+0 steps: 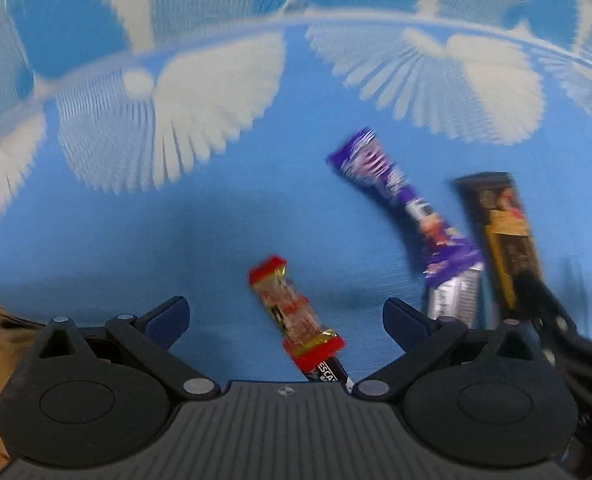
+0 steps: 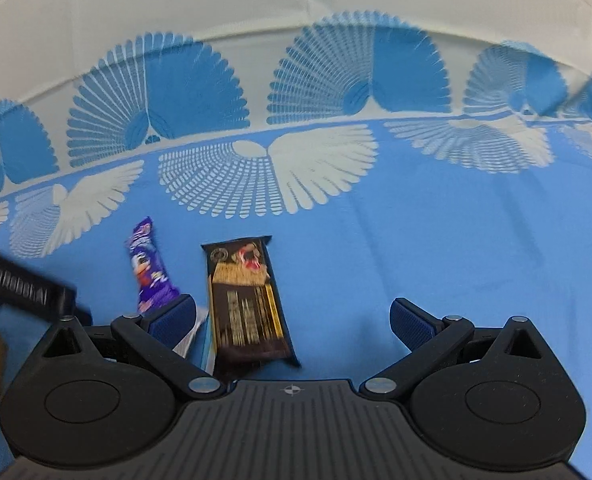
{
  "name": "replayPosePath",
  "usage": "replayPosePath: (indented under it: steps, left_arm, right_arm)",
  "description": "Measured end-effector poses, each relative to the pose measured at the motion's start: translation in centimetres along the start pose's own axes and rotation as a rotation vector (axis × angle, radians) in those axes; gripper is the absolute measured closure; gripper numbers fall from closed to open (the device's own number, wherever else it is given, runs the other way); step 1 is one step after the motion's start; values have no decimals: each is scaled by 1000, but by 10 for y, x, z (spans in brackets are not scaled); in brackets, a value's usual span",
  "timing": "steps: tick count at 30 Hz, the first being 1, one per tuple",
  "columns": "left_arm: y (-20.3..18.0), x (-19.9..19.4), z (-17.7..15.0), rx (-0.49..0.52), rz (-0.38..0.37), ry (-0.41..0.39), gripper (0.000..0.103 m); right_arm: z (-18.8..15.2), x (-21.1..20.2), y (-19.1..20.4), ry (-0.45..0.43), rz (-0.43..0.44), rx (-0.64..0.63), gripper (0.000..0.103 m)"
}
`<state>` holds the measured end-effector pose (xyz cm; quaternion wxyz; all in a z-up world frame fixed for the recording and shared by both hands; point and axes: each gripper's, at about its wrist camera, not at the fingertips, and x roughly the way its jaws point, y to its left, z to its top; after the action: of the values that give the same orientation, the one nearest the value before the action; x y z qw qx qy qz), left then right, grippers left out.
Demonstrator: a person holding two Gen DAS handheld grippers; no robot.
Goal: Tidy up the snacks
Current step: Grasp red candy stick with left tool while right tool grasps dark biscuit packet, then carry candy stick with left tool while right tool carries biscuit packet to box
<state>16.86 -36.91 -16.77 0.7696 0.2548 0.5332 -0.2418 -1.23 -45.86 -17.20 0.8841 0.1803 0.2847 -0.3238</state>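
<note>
1. The left gripper [image 1: 285, 316] stands spread wide with nothing between its jaws, low over the blue patterned cloth [image 1: 176, 220]. The right gripper [image 2: 292, 322] is likewise spread and empty.
2. Between the left jaws lies the red-and-gold wrapper [image 1: 296, 312], its long axis running away from the gripper and leaning a little left at the far end; its near end overlaps a black sachet [image 1: 328, 372].
3. Just right of it lies the purple bar [image 1: 400, 204], slanting up to the left, with a silver packet [image 1: 454, 296] at its near end. The brown bar [image 2: 246, 300] lies beside that, long axis nearly straight ahead of the right gripper, left of its centre.
4. All look light, flat and slick in foil or film. I would judge they will slide on cloth and crush if squeezed hard.
5. Best hold: across the narrow width near the middle, jaws square to the long axis.
</note>
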Motion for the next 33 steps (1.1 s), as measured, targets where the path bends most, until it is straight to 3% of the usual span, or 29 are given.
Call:
replayPosePath:
  steps: [4, 8, 9, 10, 11, 12, 13, 14, 19, 23, 27, 33]
  left_arm:
    - [15, 30, 3, -97, -32, 72, 0]
    - [24, 34, 7, -165, -70, 82, 0]
    - [26, 34, 8, -175, -68, 87, 1]
    - [28, 32, 9, -186, -65, 81, 10]
    - [30, 28, 9, -198, -64, 64, 17]
    - [30, 22, 9, -198, -67, 39, 40]
    - [29, 16, 9, -182, -78, 23, 73]
    - [29, 13, 9, -167, -99, 24, 80]
    - [22, 3, 0, -121, -109, 24, 82]
    - [26, -18, -14, -101, -134, -17, 82]
    - [29, -55, -29, -89, -147, -59, 82]
    - [33, -129, -63, -12, -158, -168, 82]
  right_arm:
    - [5, 31, 9, 47, -2, -19, 0]
    - [9, 48, 14, 41, -33, -74, 0]
    - [10, 48, 13, 41, -37, -81, 10]
    - [10, 45, 10, 18, -36, -79, 25]
    - [9, 40, 7, -10, -43, -76, 60]
    - [9, 36, 3, -11, -82, -77, 61]
    - [9, 33, -3, 1, -108, -69, 61]
    - [6, 29, -11, 4, -119, -46, 61]
    - [-18, -4, -62, 9, -235, 33, 61]
    - [-32, -43, -98, 23, -280, 130, 61]
    - [-44, -89, -102, -22, -289, 155, 61]
    - [-51, -166, -78, -93, -217, 197, 61]
